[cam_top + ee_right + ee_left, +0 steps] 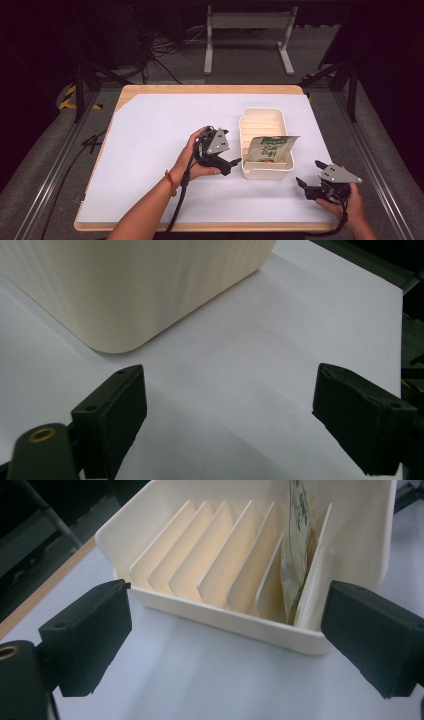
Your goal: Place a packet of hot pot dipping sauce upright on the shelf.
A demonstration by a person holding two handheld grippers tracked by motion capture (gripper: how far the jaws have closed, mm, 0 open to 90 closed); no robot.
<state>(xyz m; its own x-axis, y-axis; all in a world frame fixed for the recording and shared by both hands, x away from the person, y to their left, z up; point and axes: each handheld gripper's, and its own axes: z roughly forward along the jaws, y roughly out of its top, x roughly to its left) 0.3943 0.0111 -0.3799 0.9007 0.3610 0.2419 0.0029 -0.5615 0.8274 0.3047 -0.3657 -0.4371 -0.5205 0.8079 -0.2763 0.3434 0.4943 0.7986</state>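
**Both Jaws Open, Packet Standing in Slotted Tray**

My left gripper (231, 161) sits just beside the left wall of the cream slotted tray (245, 142), with its jaws pointing toward that wall. In the left gripper view the jaws stand wide apart with nothing between them; the white tabletop (200, 680) shows in the gap. They do not touch the tray.

The snack packet (270, 149) stands on edge in the tray, in the slot nearest my side of the tabletop. In the left gripper view the snack packet (299, 550) rests between the last two dividers, tilted slightly. The other slots hold nothing.

My right gripper (309, 175) is held over the near right corner of the tabletop, apart from the tray and to its right. Its jaws are likewise wide, with nothing gripped. In the right gripper view the bare white sheet lies between the jaws, and a rounded corner of the tray (125, 290) rises beyond them.

The tray stands on the white sheet, right of centre on the tabletop.
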